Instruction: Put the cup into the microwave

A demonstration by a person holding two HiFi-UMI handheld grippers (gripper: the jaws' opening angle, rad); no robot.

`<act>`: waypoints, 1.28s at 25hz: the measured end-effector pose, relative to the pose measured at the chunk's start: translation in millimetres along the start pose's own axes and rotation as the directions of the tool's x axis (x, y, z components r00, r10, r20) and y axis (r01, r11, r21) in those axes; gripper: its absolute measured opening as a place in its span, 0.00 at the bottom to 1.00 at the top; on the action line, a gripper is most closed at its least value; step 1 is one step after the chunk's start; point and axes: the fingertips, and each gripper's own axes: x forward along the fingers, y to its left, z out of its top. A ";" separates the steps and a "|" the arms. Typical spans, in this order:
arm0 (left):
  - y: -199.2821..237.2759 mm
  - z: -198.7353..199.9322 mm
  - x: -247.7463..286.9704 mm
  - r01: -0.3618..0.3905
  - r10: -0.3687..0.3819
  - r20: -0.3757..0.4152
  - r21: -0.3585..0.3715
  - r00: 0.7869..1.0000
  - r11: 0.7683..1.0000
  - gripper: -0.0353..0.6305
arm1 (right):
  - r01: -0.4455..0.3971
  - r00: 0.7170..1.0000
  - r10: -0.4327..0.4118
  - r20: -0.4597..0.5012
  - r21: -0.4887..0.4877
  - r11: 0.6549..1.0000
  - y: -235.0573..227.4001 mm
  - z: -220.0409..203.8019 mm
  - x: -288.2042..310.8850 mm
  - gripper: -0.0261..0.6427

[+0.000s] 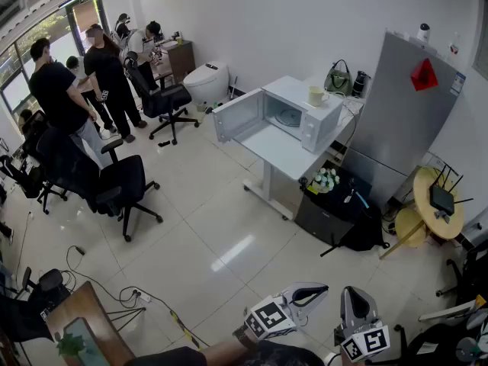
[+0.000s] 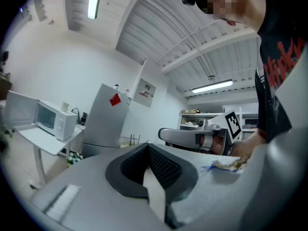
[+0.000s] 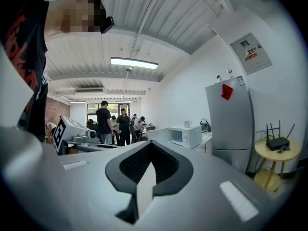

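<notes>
A white microwave (image 1: 293,117) stands on a white table (image 1: 278,155) across the room, its door (image 1: 235,117) swung open to the left. A pale cup (image 1: 316,95) sits on top of the microwave. Both grippers are far from it, held level at the bottom of the head view. My left gripper (image 1: 323,288) is shut with nothing in it, and so is my right gripper (image 1: 351,290). In the left gripper view the left gripper (image 2: 148,146) points toward the microwave (image 2: 52,120) and cup (image 2: 65,106). Past the right gripper (image 3: 150,144) in its own view are the microwave (image 3: 185,136) and cup (image 3: 187,123).
A tall grey fridge (image 1: 400,105) stands right of the table. A black bag (image 1: 347,216) lies below it. A round yellow table (image 1: 441,204) holds a router. Black office chairs (image 1: 122,189) and several people (image 1: 61,97) are at the left. Cables (image 1: 137,296) lie on the floor.
</notes>
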 end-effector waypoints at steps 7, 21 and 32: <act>135.6 42.9 17.8 -0.244 0.238 0.069 0.085 0.969 0.966 0.05 | -0.095 0.992 0.097 0.078 -0.021 0.995 -55.5 25.7 133.2 0.04; 237.7 57.7 -19.8 -0.602 0.601 0.029 0.048 0.799 0.797 0.05 | -0.440 0.898 0.439 0.026 0.071 0.895 -47.7 8.5 267.3 0.04; 266.8 47.8 -38.9 -0.694 0.694 -0.024 0.021 0.720 0.720 0.05 | -0.638 0.770 0.632 0.089 0.096 0.764 -18.5 6.3 298.1 0.04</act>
